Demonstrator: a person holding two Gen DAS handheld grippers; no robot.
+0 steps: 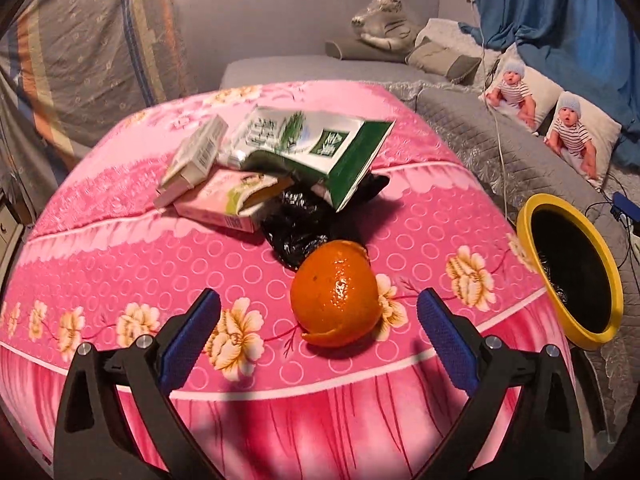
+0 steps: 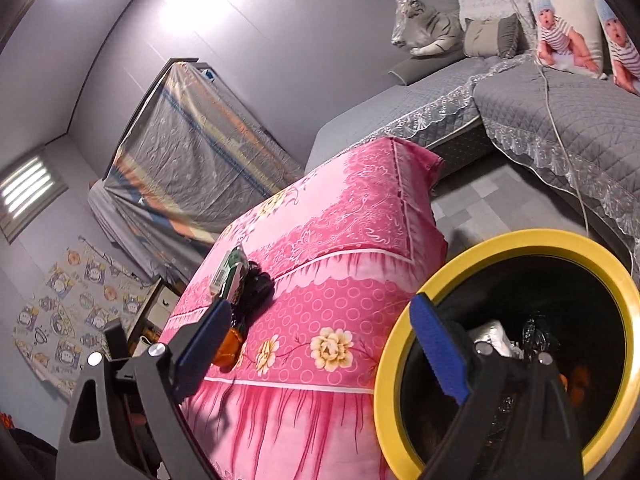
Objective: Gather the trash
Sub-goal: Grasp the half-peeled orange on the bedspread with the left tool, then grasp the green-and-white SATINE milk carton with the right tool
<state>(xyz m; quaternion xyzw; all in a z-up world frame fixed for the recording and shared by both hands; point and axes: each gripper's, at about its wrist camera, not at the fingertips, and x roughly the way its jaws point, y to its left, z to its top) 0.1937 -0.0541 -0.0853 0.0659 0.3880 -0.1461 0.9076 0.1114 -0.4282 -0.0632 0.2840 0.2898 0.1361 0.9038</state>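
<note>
An orange peel [image 1: 335,293] lies on the pink flowered cloth [image 1: 120,264], just ahead of my open left gripper [image 1: 318,318], between its blue pads. Behind it lie a crumpled black plastic bag [image 1: 294,224], a pink carton [image 1: 224,200], a green-and-white carton [image 1: 320,148] and a small pale box [image 1: 196,156]. The yellow-rimmed trash bin [image 1: 568,268] is at the table's right edge. My right gripper [image 2: 320,328] is open and empty beside the bin's rim [image 2: 392,352], which holds trash inside. The peel also shows behind the right gripper's left finger [image 2: 228,350].
A grey quilted bed [image 2: 560,120] with baby-print pillows [image 1: 520,92] and a plush tiger [image 2: 432,28] stands behind and to the right. A white cable [image 2: 568,152] hangs over the bed. A plastic-covered mattress [image 2: 192,152] leans on the far wall.
</note>
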